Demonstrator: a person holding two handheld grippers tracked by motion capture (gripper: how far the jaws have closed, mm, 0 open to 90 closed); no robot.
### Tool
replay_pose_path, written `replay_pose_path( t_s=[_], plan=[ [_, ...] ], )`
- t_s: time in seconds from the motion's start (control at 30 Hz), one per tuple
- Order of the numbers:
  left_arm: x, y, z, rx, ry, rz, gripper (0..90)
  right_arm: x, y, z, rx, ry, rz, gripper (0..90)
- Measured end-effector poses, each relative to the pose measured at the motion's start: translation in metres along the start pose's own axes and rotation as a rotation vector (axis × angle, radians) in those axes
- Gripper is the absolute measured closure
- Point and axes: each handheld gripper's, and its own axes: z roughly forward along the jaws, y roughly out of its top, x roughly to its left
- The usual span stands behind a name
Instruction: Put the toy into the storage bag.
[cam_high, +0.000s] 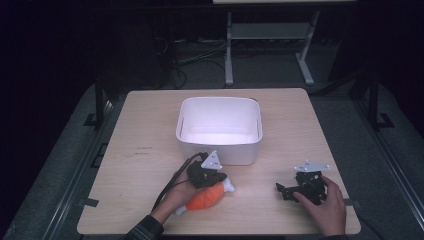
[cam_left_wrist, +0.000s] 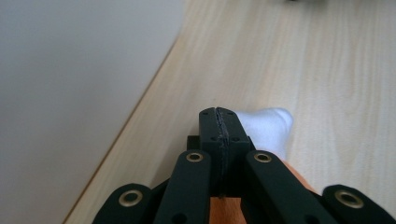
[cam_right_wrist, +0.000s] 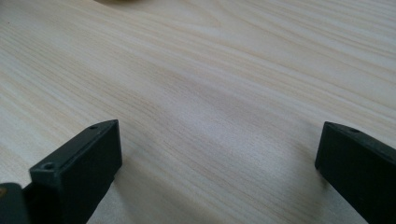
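- A white bin (cam_high: 220, 131) stands mid-table (cam_high: 145, 130); an orange plush toy (cam_high: 207, 197) with white ends lies just in front of it, toward the left
- The left gripper (cam_high: 216, 176) hangs just above the toy; jaws pressed together, nothing between them; the toy's white tip (cam_left_wrist: 266, 128) shows beyond them
- The right gripper (cam_high: 281, 190) rests low at the table's right, well apart from the toy; jaws spread wide over bare wood

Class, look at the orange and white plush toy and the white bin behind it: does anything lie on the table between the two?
Nothing visible does. The plush toy lies just in front of the white bin, with bare table between them. The left tongs, jaws together, sit over the toy's white end.
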Motion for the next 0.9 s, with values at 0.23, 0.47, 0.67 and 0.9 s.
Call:
replay_pose_path(
  t_s=[0.23,0.47,0.67,0.9],
  plan=[
    [-0.002,0.002,-0.002,0.007,-0.013,0.01,89.8,0.0,0.0,0.0,0.0,0.0,0.0,0.0],
    [0.002,0.0,-0.015,-0.002,-0.022,-0.043,86.7,0.0,0.0,0.0,0.0,0.0,0.0,0.0],
    [0.005,-0.003,-0.029,-0.021,-0.033,-0.093,75.4,0.0,0.0,0.0,0.0,0.0,0.0,0.0],
    [0.009,-0.008,-0.043,-0.007,-0.071,-0.156,55.6,0.0,0.0,0.0,0.0,0.0,0.0,0.0]
  ],
)
